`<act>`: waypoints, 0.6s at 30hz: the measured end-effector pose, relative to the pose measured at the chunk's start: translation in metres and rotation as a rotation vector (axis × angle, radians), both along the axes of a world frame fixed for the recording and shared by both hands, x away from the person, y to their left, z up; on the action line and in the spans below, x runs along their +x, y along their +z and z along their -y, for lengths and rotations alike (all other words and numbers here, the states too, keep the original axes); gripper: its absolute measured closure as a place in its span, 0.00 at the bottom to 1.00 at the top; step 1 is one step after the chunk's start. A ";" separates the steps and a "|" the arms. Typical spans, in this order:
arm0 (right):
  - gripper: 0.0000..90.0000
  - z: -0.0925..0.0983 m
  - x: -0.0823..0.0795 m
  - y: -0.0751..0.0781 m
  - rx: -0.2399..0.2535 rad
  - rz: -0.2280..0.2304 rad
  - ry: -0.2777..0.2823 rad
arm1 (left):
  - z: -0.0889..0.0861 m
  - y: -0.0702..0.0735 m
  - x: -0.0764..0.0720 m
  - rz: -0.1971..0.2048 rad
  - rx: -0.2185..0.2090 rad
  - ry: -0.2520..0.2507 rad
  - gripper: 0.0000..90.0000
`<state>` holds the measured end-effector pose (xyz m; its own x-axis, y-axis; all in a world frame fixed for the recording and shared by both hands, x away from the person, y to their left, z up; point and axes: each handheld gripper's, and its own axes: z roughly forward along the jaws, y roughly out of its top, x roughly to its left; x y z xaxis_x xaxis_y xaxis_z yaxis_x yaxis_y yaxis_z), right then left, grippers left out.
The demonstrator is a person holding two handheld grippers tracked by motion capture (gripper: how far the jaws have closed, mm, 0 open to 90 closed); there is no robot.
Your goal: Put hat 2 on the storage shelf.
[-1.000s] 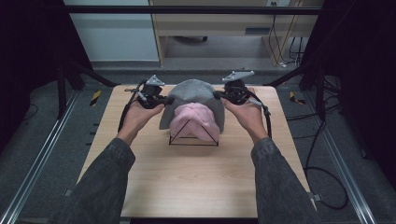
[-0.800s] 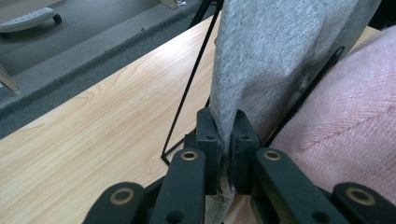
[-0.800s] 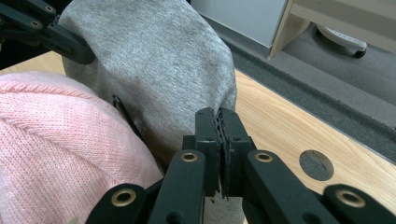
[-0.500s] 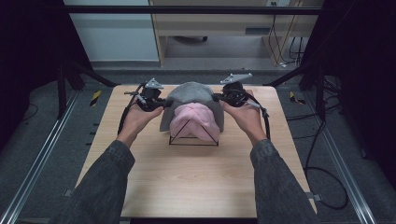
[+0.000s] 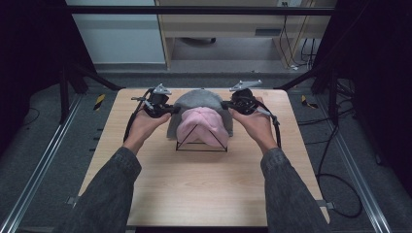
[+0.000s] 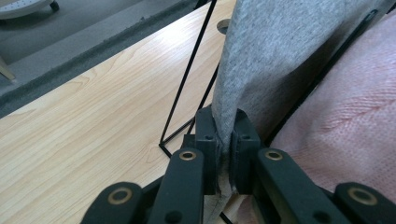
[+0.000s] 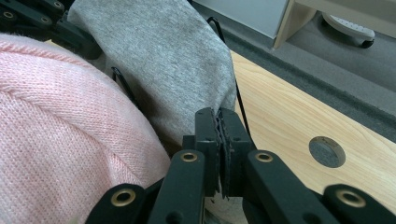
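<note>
— Where are we in the job?

— I'm midway through dressing the black wire stand [image 5: 201, 143] with the grey cloth [image 5: 196, 99]. It's draped over the back of the stand, near the far edge of the tabletop [image 5: 204, 189], with the pink knit [image 5: 201, 124] already sitting on the frame in front of it.

— Start on the left. What are your left tongs [image 5: 169, 110] doing?

— Pressed together on the left hem of the grey cloth. In the left gripper view I see the fabric [image 6: 275, 51] pinched between the pads, running up taut from them, with a wire leg [image 6: 187, 79] just beside.

— And the right tongs [image 5: 226, 105]?

— Same story, mirrored: clamped on the right hem. In the right gripper view the cloth edge [image 7: 168, 60] disappears straight into the shut pads, pink knit [image 7: 60, 135] alongside.

— Hand pose?

— My left hand [image 5: 144, 125] and right hand [image 5: 254, 123] sit either side of the stand, forearms reaching in from the near edge, tongs pointing inward toward each other, roughly level.

— Next move?

— I judge it calls for pulling both hems evenly forward and down over the pink knit, keeping tension equal so the light stand doesn't tip or slide.
</note>
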<state>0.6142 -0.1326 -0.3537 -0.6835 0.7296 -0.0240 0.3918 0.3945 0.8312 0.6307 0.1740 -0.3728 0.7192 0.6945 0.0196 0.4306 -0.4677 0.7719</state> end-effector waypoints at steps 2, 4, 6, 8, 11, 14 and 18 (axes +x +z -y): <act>0.98 0.000 0.000 -0.001 0.004 -0.002 -0.003 | 0.000 -0.001 0.001 -0.005 -0.006 0.005 0.93; 0.97 0.000 0.001 -0.002 -0.001 -0.002 -0.004 | 0.000 -0.002 0.002 -0.008 -0.001 0.008 0.92; 0.97 0.000 0.000 -0.004 -0.002 -0.010 -0.008 | 0.001 -0.003 0.003 -0.009 -0.005 0.013 0.91; 0.97 0.000 0.000 -0.006 -0.001 -0.015 -0.010 | 0.001 -0.004 0.003 -0.013 0.001 0.009 0.91; 0.97 0.002 -0.001 -0.008 0.002 -0.017 -0.010 | 0.002 -0.005 0.003 -0.021 0.010 0.008 0.92; 0.97 0.003 -0.002 -0.011 0.005 -0.020 -0.008 | 0.002 -0.005 0.002 -0.027 0.013 0.002 0.92; 0.97 0.003 -0.003 -0.015 0.002 -0.032 -0.009 | 0.001 -0.010 0.001 -0.039 0.016 0.004 0.93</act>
